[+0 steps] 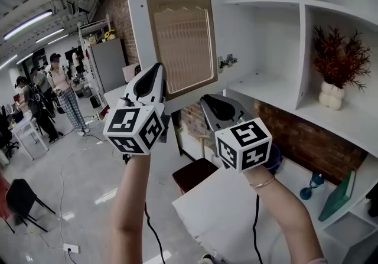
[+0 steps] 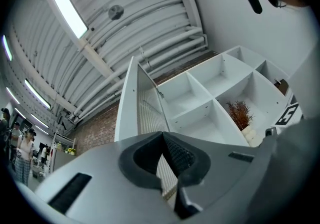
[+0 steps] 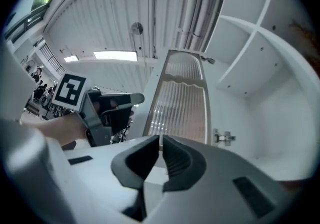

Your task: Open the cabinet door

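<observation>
White open shelves (image 1: 266, 88) fill the right side, fixed on a brick wall (image 1: 307, 133), and at the far left there is a big hall with a pale shiny floor where some people (image 1: 62, 94) stand. The cabinet door (image 1: 177, 26), with a ribbed glass panel, stands open and is swung out to the left, and its hinge (image 1: 227, 62) shows on the cabinet side. The left gripper (image 1: 156, 68) is in front of the door's lower left corner, with its jaws fully together and nothing between them. The right gripper (image 1: 208, 102) is just below the door's bottom edge, with its jaws closed to a thin slit, also empty. On the right shelf is a dried red plant (image 1: 336, 59) in a white vase (image 1: 331, 96). Lower down are a blue glass (image 1: 312, 185) and a green book (image 1: 338, 196). A brown stool (image 1: 195, 174) stands under the grippers, beside a white board (image 1: 218, 209).
</observation>
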Demonstrator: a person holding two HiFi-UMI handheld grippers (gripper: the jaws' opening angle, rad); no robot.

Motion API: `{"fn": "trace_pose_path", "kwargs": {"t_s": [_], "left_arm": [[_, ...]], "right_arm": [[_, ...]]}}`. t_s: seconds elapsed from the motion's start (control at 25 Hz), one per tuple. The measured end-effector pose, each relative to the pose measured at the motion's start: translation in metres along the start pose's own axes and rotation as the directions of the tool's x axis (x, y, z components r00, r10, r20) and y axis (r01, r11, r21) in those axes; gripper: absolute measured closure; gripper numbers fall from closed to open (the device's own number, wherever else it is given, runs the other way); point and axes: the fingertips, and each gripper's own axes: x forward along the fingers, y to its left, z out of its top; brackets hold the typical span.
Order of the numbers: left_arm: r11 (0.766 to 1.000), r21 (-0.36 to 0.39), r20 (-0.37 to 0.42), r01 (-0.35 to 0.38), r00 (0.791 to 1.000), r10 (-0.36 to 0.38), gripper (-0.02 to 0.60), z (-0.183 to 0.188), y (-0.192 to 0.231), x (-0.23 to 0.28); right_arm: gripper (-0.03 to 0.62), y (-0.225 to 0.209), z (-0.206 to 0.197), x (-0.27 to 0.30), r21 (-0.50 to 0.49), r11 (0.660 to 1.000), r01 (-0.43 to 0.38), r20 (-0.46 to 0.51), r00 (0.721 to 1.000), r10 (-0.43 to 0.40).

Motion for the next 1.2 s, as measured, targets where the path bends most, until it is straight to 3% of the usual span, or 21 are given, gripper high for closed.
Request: {"fn": "trace_pose_path", "kwargs": {"t_s": [0.32,0.8,1.2], "left_arm": [[0.996,-0.062,-0.102,0.063,0.992,-0.070,0.580,-0.070,-0.064,-0.028],[0.967,-0.204,-0.211,0.155,0.957,-0.198,0.580,-0.145,-0.153,-0.062],[0.945,-0.249,-0.268,0.214,0.922,-0.280,0.580,-0.187,-0.223,-0.101]], "right_arm": [[0.591,-0.033,-0.041,-0.068,0.022,0.996,0.090,-0.094,0.992,-0.087],[0.602,-0.059,-0.074,-0.172,0.057,0.973,0.224,-0.167,0.963,-0.212],[0.600,-0.059,-0.119,-0.263,0.088,0.931,0.355,-0.280,0.905,-0.319]]}}
